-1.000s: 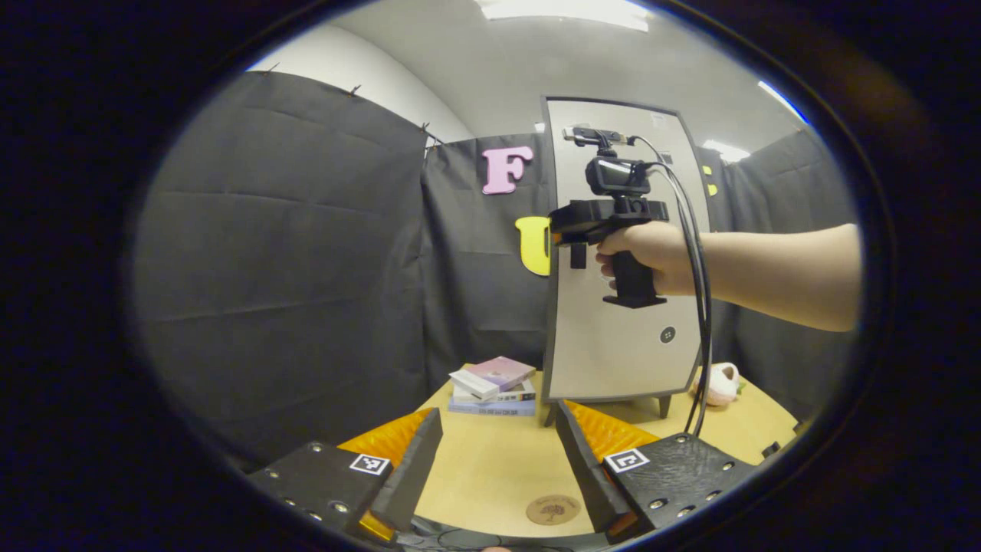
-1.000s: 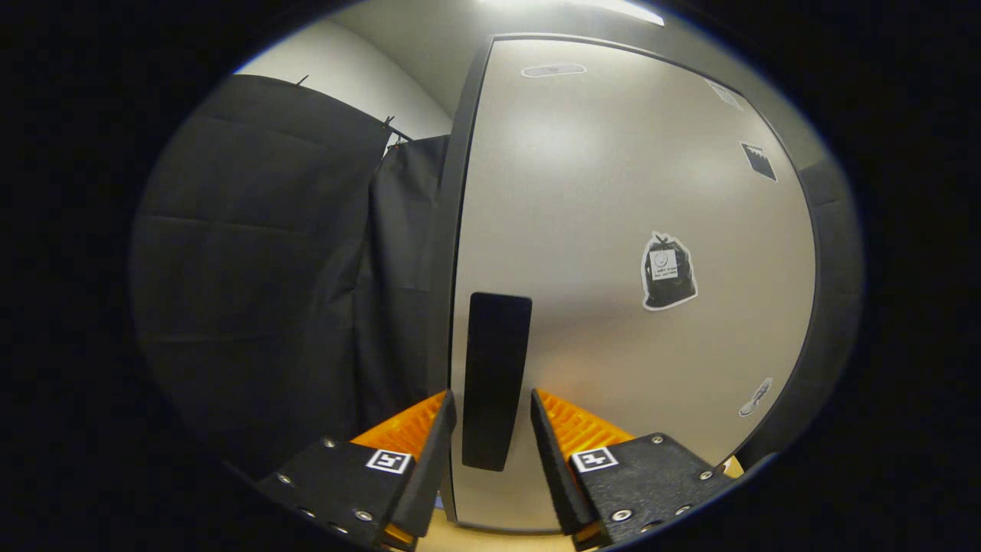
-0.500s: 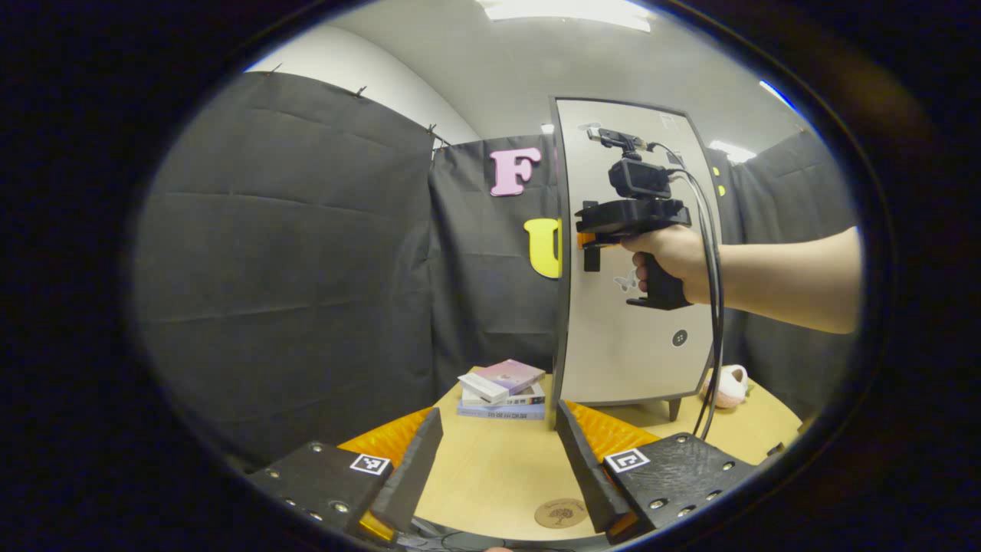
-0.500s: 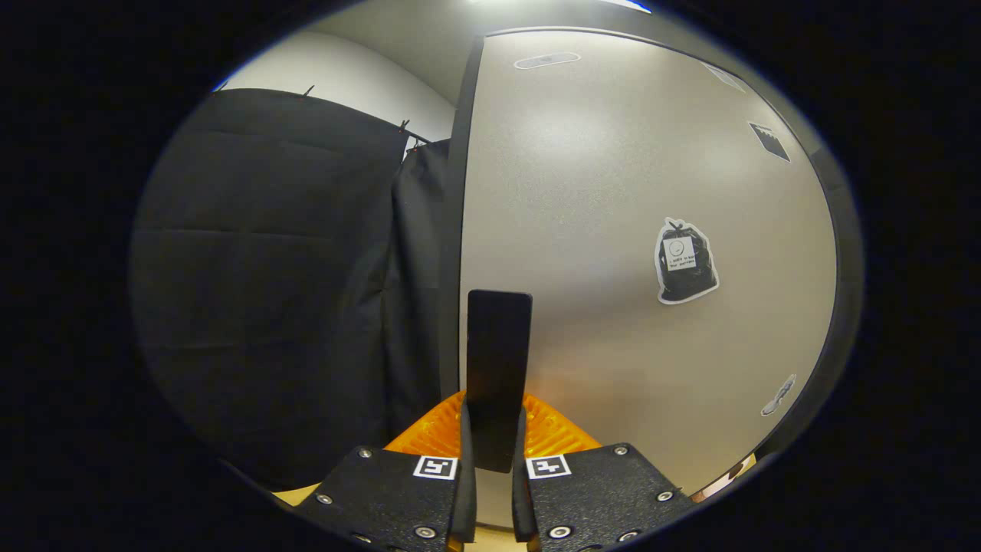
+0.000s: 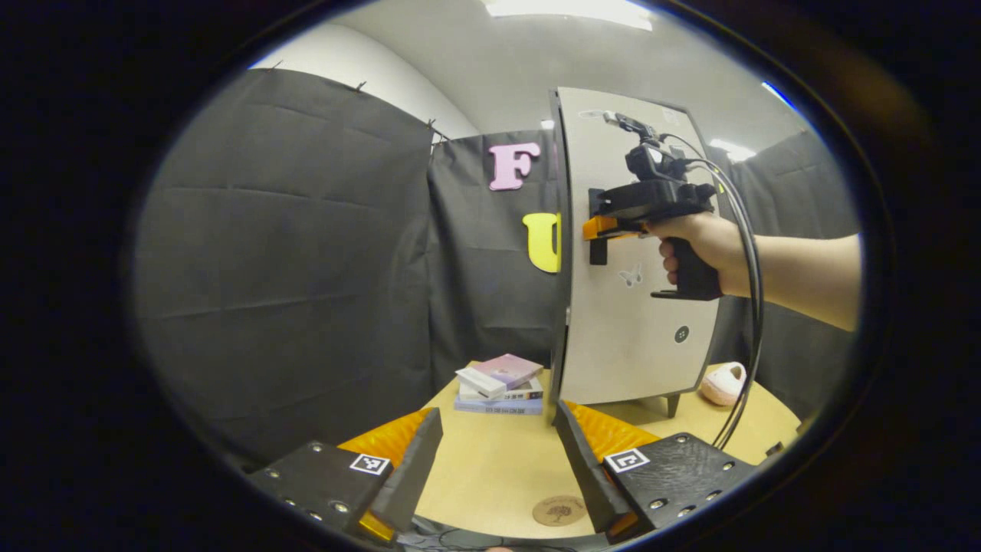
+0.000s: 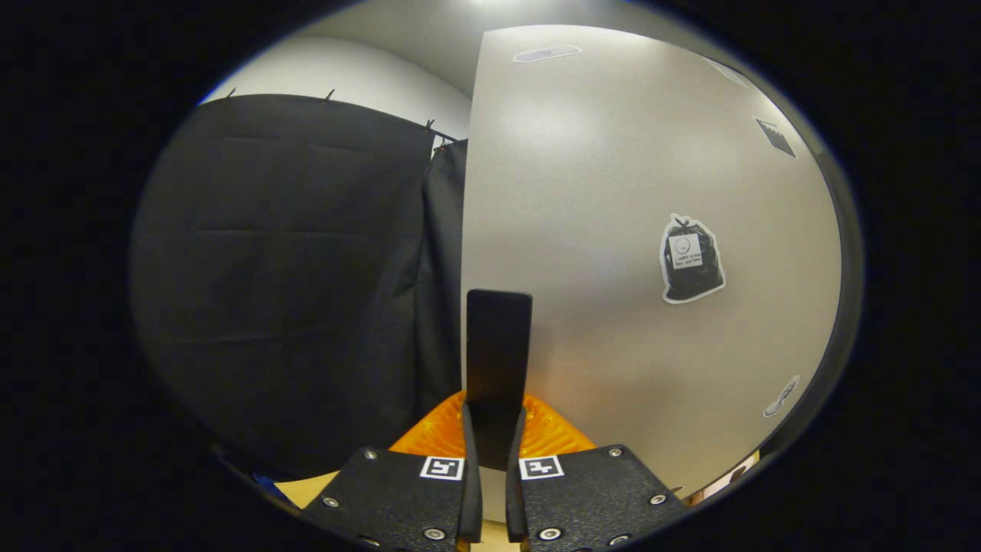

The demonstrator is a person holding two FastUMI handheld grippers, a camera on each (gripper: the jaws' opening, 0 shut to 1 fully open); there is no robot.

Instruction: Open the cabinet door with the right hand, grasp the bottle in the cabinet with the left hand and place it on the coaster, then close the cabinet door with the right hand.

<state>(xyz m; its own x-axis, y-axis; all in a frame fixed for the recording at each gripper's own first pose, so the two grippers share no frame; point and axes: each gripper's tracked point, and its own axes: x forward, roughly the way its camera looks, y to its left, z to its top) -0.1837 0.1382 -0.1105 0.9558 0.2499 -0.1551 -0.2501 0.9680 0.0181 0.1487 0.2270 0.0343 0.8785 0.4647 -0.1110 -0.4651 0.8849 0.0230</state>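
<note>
A tall grey cabinet (image 5: 636, 322) stands on the wooden table (image 5: 490, 468), its door (image 6: 628, 253) swung a little out from the frame. In the right gripper view my right gripper (image 6: 490, 448) is shut on the door's black vertical handle (image 6: 498, 353). The left gripper view shows that same gripper (image 5: 602, 228) held by a hand at the handle (image 5: 596, 230). My left gripper (image 5: 498, 460) hangs open over the table with nothing between its fingers. A round brown coaster (image 5: 559, 510) lies just in front of it. The bottle is hidden behind the door.
A stack of books (image 5: 498, 383) lies left of the cabinet's foot. A pink plush toy (image 5: 722, 383) sits to its right. A cable (image 5: 739, 337) hangs from the right gripper down to the table. Black cloth walls close in the booth.
My right gripper closed on the door handle and has pulled the door's edge slightly outward. The left gripper stayed open and nearly still.
</note>
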